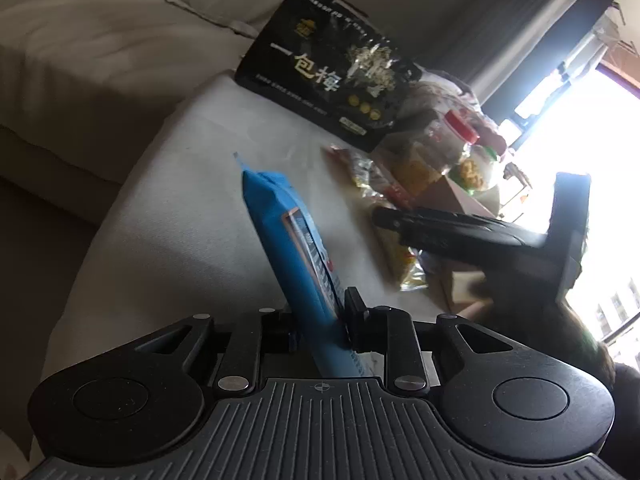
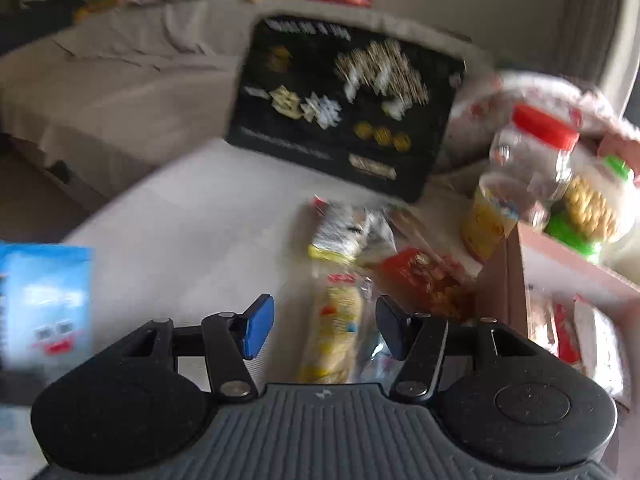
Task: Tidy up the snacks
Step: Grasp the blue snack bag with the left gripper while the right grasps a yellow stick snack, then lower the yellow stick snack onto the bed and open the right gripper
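On the white table [image 1: 192,200], snacks lie in a heap next to a brown box [image 2: 516,280]. Biggest is the black bag [image 1: 320,68], which stands up at the back of the table. Near it is a jar [image 2: 536,148] with a red lid, over by the box. A blue pack [image 1: 288,232] is off the table, squeezed tight between the fingers of the left gripper [image 1: 320,320]. A yellow pack [image 2: 336,332] lies flat on the table. The right gripper [image 2: 324,328] is wide open above it, holding nothing, one finger on each side. I think the step now is picking up the yellow pack. Next, the right gripper needs to go down and close on it softly so it does not get crushed.
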### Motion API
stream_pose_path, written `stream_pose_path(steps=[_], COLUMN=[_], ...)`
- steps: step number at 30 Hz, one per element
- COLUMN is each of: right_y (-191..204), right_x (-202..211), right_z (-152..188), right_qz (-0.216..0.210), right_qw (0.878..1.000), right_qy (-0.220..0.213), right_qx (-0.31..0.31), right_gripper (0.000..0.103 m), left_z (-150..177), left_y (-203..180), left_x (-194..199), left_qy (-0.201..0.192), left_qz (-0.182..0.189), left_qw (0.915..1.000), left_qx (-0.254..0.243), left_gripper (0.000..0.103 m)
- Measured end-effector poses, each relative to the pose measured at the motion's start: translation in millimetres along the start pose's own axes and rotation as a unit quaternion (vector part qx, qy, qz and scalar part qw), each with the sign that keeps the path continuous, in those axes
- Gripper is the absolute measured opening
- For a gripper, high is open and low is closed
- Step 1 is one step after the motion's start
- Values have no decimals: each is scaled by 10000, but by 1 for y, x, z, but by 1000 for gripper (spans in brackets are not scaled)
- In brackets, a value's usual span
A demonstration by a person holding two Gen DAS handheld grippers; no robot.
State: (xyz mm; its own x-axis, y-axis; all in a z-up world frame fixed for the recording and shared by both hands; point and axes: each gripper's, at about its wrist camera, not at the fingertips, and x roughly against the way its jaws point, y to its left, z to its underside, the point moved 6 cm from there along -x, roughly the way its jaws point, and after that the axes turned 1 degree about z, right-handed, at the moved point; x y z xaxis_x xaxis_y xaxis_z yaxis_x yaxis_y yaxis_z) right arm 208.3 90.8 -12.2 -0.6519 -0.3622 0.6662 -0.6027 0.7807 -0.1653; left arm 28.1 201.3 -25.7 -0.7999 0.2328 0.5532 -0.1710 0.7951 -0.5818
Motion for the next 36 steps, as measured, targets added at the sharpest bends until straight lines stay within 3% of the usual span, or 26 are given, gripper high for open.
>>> stream_pose_path(steps=[4, 6, 9, 14, 19, 23, 28, 32, 34, 36], right_y=[1, 10, 20, 19, 17, 13, -3, -7, -9, -14], right_x=[-3, 6, 20, 37, 58, 78, 100, 112, 114, 111], right_z=[9, 18, 35, 51, 70, 90, 116, 130, 132, 132], right_qz=[33, -181, -473, -920, -1221, -1326, -1268, -1068, -898, -630], right_qw=[10000, 9997, 9984, 9954, 9911, 9894, 9886, 9925, 9950, 9974], right_qy=[78, 66, 102, 239, 395, 448, 477, 340, 222, 133], right_qx=[-20, 135, 308, -72, -356, -381, -652, -495, -380, -326], right_gripper=[54, 45, 39, 33, 31, 31, 31, 31, 33, 45], left_z=[0, -1, -2, -4, -5, -1, 8, 19, 19, 13], left_y=[3, 5, 9, 10, 13, 8, -12, -39, -47, -51], left_x=[-1, -4, -10, -10, -13, -15, -24, -37, -41, -43], left_qy=[-10, -38, -88, -182, -149, 137, 654, 1305, 1373, 1308], left_qz=[-84, -131, -278, -399, -299, 44, 455, 829, 748, 506], left_qw=[10000, 9999, 9995, 9990, 9993, 9998, 9967, 9856, 9835, 9844], left_qx=[20, 49, 94, 61, 159, 120, -169, -678, -909, -1061], left_gripper=[31, 33, 37, 39, 37, 34, 32, 32, 34, 37])
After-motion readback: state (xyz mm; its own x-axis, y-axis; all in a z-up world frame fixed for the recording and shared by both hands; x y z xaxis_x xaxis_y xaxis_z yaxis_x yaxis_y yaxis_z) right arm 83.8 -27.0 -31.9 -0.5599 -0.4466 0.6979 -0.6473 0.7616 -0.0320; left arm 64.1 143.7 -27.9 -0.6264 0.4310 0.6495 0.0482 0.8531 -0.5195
